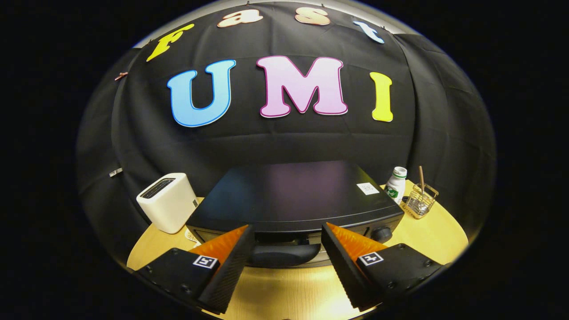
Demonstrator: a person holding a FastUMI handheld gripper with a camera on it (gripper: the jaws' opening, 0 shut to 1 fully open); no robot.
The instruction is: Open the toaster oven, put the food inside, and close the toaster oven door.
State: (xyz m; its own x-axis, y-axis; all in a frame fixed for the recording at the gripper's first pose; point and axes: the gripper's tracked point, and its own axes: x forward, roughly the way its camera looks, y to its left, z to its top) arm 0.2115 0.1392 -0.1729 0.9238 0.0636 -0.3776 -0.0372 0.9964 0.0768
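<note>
The gripper [286,242] stands with its fingers spread wide, holding nothing. The toaster oven [293,195], a black box with a flat top, sits on the wooden table [440,235] directly ahead of the fingers. Its door handle [284,254] lies in the gap between the two fingers, level with their tips; contact cannot be confirmed, since the fingers appear to flank it without pressing. The door appears closed (the glass front is mostly hidden below the top edge). A round knob [381,234] sits at the right of the oven front. A white toaster [168,202] stands on the table just left of the oven. To the right stand a white bottle [396,183] and, beside it, a small wire basket [420,201] with a stick rising from it.
</note>
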